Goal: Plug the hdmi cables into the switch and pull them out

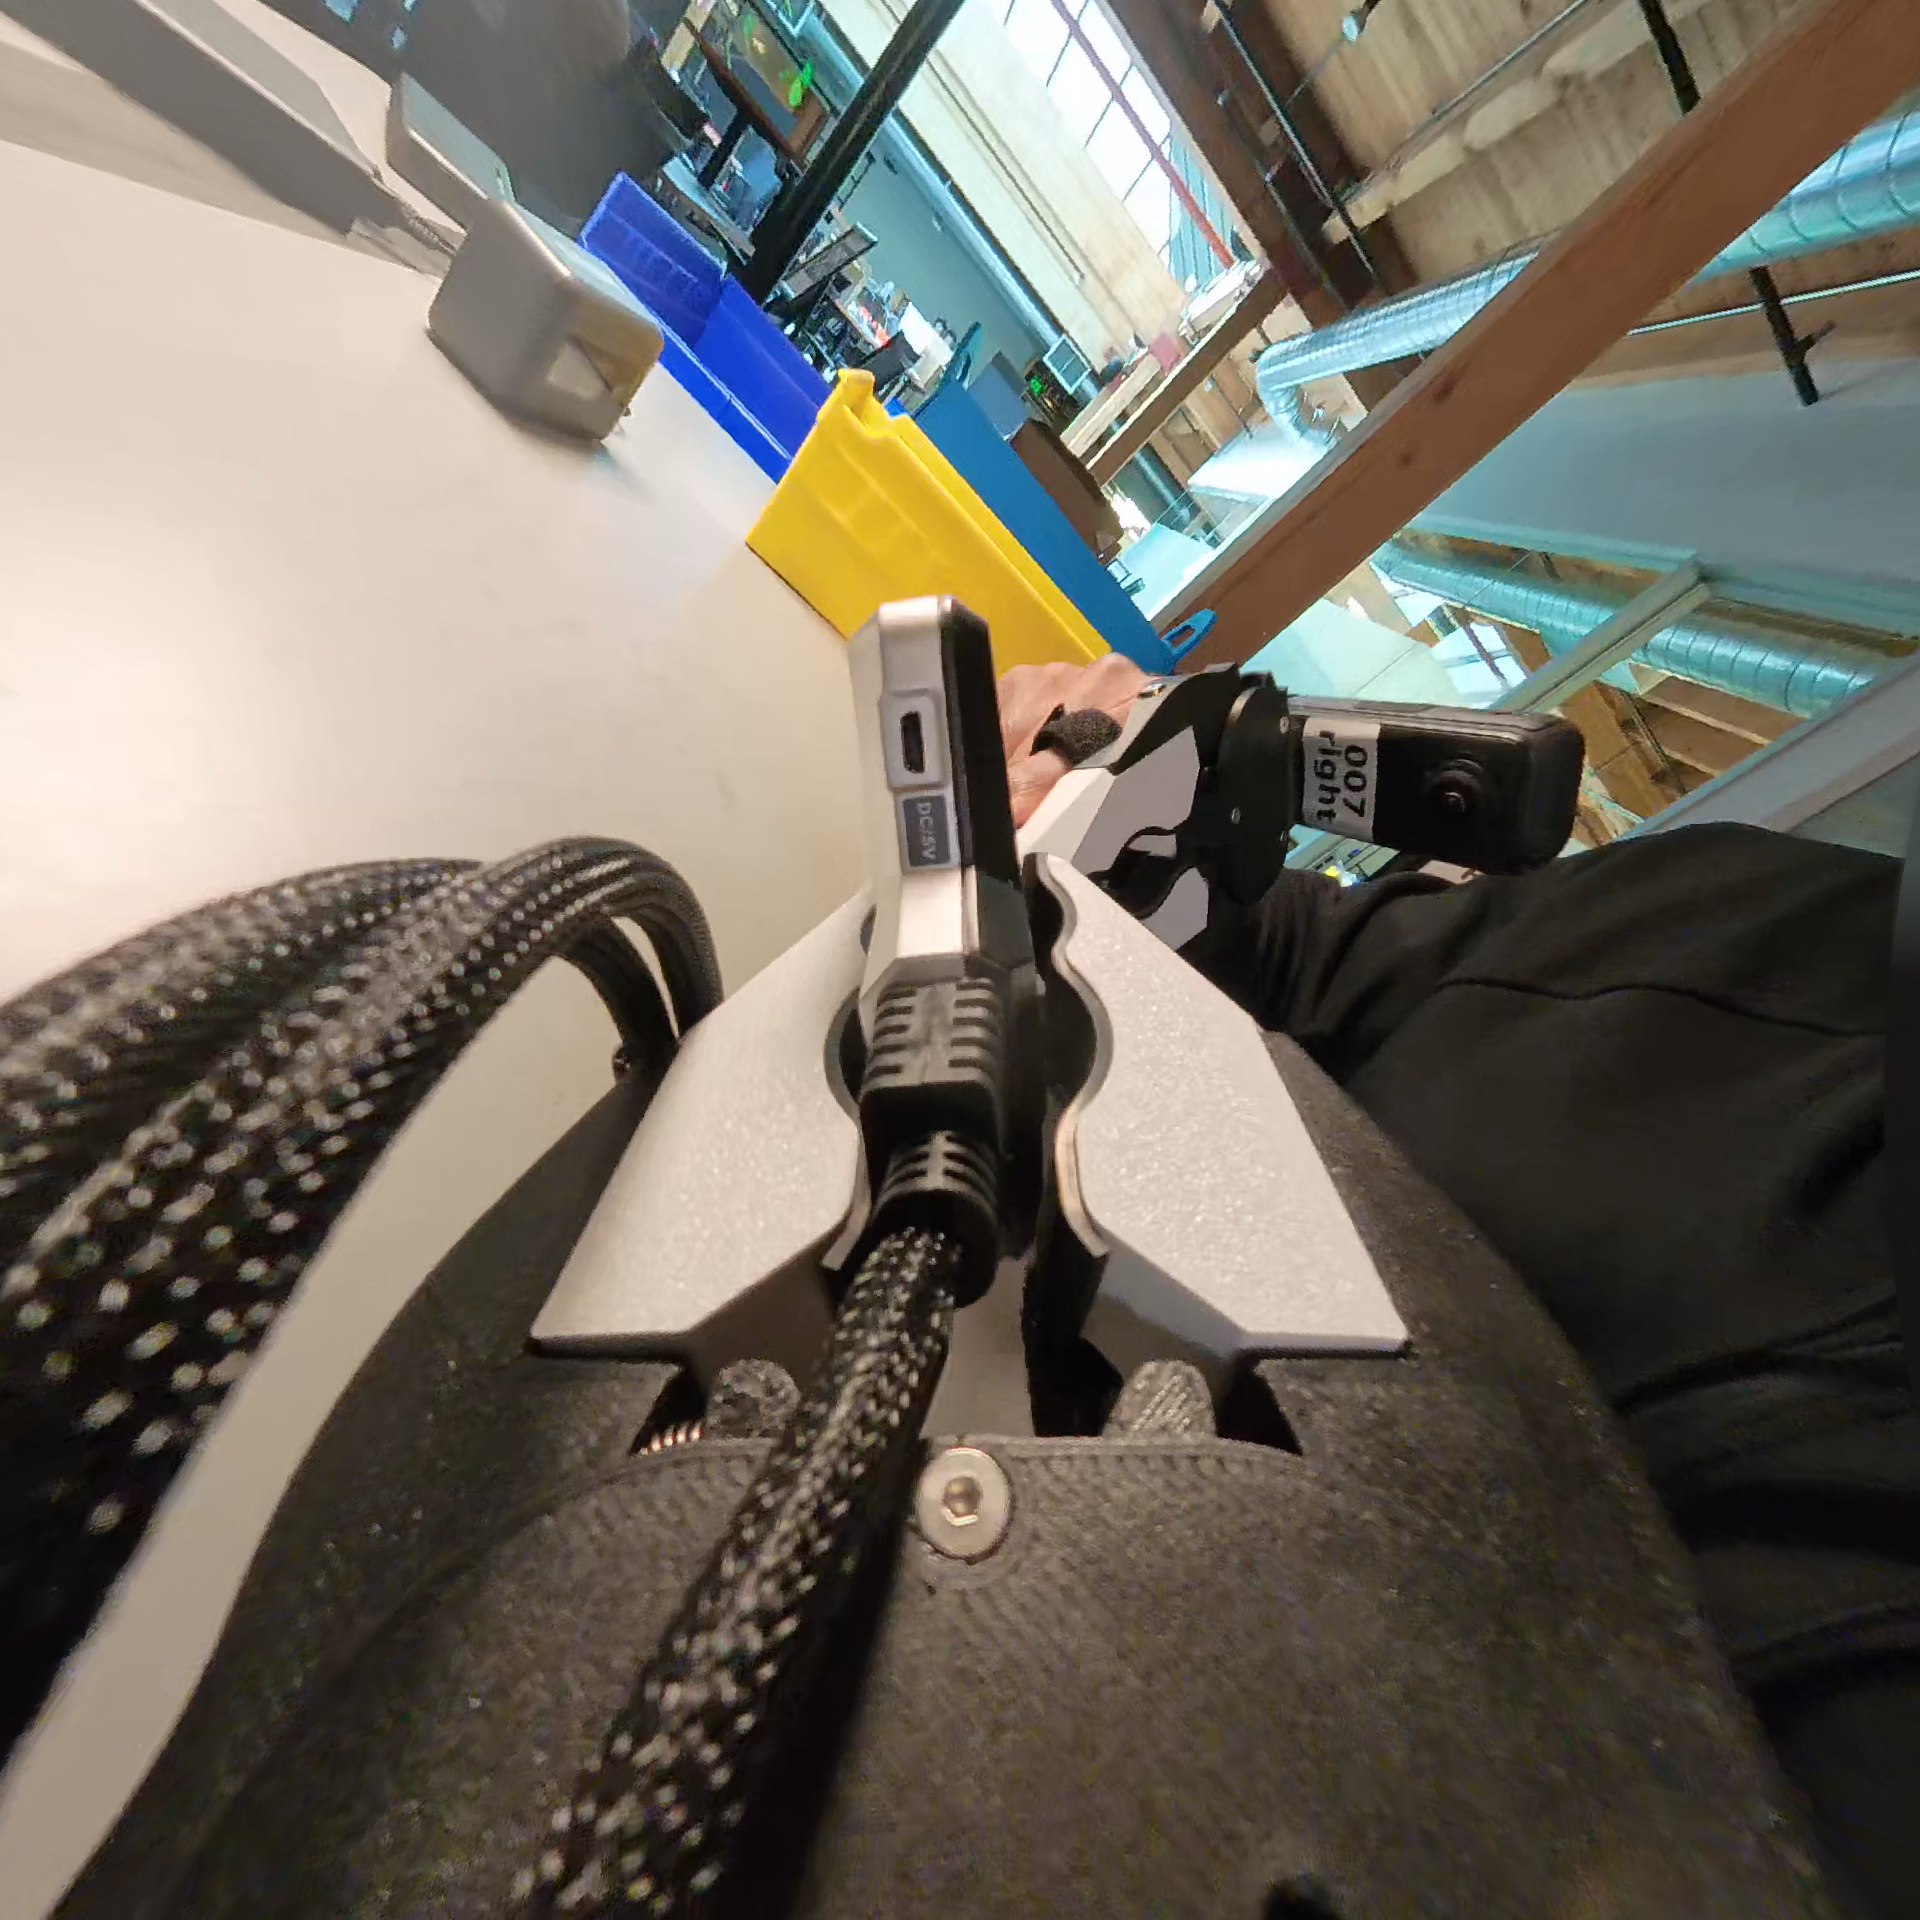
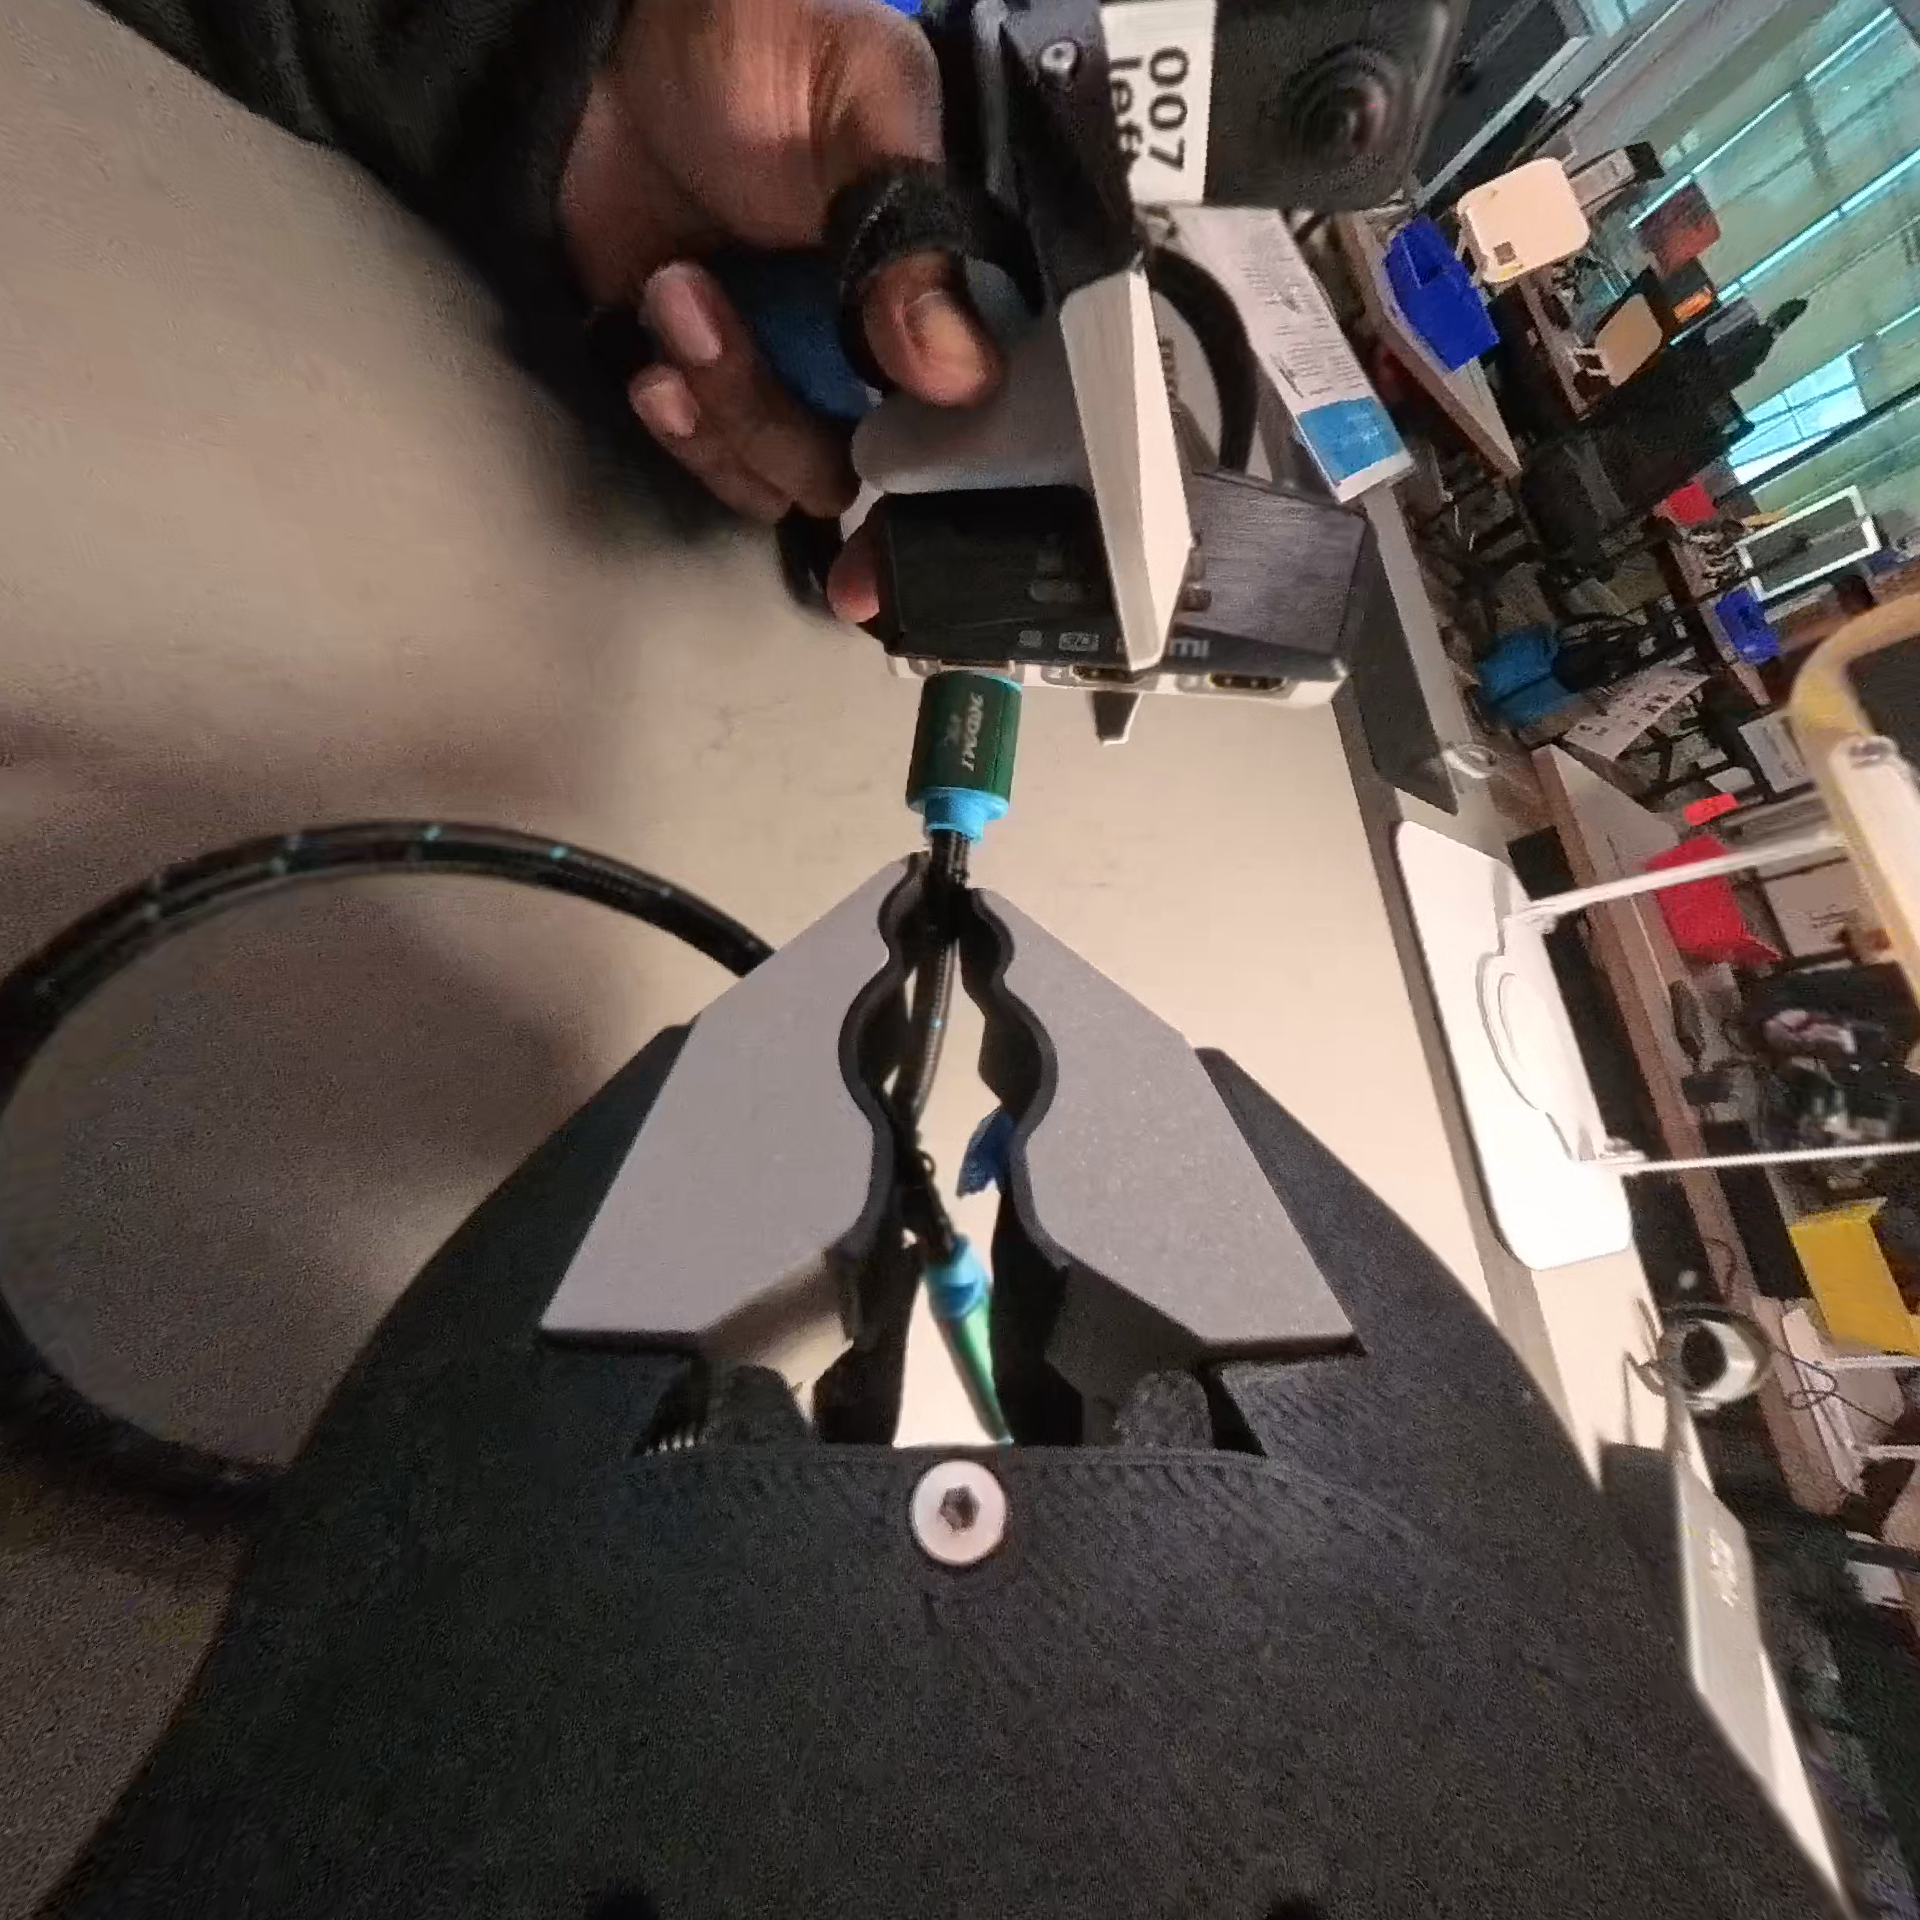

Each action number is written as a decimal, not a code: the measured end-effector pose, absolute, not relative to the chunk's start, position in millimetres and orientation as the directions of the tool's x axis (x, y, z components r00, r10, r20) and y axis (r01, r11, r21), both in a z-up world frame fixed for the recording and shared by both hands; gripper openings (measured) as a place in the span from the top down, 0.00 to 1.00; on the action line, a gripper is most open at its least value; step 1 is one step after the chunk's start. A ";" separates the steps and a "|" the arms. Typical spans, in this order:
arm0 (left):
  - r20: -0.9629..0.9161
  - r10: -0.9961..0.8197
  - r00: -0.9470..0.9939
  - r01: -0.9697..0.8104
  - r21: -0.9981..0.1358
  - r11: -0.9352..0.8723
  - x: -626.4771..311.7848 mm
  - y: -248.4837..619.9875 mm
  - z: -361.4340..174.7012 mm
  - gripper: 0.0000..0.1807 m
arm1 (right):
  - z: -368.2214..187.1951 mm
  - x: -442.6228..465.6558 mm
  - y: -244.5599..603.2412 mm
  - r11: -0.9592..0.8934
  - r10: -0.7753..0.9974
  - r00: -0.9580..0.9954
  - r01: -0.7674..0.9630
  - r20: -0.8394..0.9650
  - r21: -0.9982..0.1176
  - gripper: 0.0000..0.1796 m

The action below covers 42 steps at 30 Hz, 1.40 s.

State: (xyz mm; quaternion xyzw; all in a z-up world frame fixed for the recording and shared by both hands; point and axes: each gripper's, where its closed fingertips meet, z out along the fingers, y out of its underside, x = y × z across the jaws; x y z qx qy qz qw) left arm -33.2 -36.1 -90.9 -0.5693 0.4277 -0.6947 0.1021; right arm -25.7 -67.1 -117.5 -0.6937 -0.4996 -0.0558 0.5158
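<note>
A pale, bare worktop [image 1: 260, 582] carries the scene, with a small grey box [image 1: 540, 322] standing on it and blue bins [image 1: 707, 312] and a yellow bin [image 1: 883, 509] ranged along its far edge. Beyond lies a cluttered workshop with wooden beams, silver ducts and tall windows; the right wrist view shows more benches crowded with gear. The left gripper [image 1: 966, 935] has its fingers [image 1: 1195, 1101] clenched on the switch [image 1: 925, 769], a thin silver and black box held on edge, raised off the worktop. A black plug [image 1: 935, 1049] sits in the switch's near end, between the fingers, and its braided black cable [image 1: 790, 1507] runs back over the gripper body, with more loops lying to the left on the worktop. In the right wrist view the switch [image 2: 1268, 582] hangs in the left gripper [image 2: 1122, 582], held by a person's hand [image 2: 748, 239], with its row of sockets facing the camera. A green plug [image 2: 961, 743] with a blue collar is seated in the leftmost socket. The right gripper [image 2: 940, 894] has its fingers [image 2: 758, 1122] pinched on the thin braided cable [image 2: 935, 966] just behind that plug, not on the plug itself. That cable passes back between the fingers, and a dark braided loop [image 2: 416, 862] curves away to the left over the worktop [image 2: 1143, 935].
</note>
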 end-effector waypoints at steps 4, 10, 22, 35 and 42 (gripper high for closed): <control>0.697 -0.630 -0.343 -0.323 -0.717 -0.617 -30.7 -36.9 -86.8 0.87 | -112.7 -21.2 -67.0 0.024 0.631 0.513 0.737 0.582 -0.676 0.96; 0.698 -0.631 -0.338 -0.342 -0.716 -0.609 -31.9 -38.3 -90.0 0.87 | -117.3 -22.0 -69.5 0.031 0.638 0.496 0.748 0.590 -0.663 0.96; 0.755 -0.566 -0.330 -0.279 -0.651 -0.706 -38.6 -15.2 -82.0 0.88 | -117.1 10.6 -77.3 -0.015 0.613 0.534 0.744 0.581 -0.668 0.97; 0.738 -0.603 -0.304 -0.286 -0.674 -0.681 -35.4 -17.5 -87.1 0.88 | -119.4 32.8 -70.9 -0.223 0.589 0.733 0.551 0.339 -0.804 0.93; 0.734 -0.608 -0.302 -0.287 -0.678 -0.676 -35.1 -18.3 -87.7 0.88 | -128.5 52.1 -90.3 -0.351 0.679 0.724 0.462 0.118 -0.814 0.79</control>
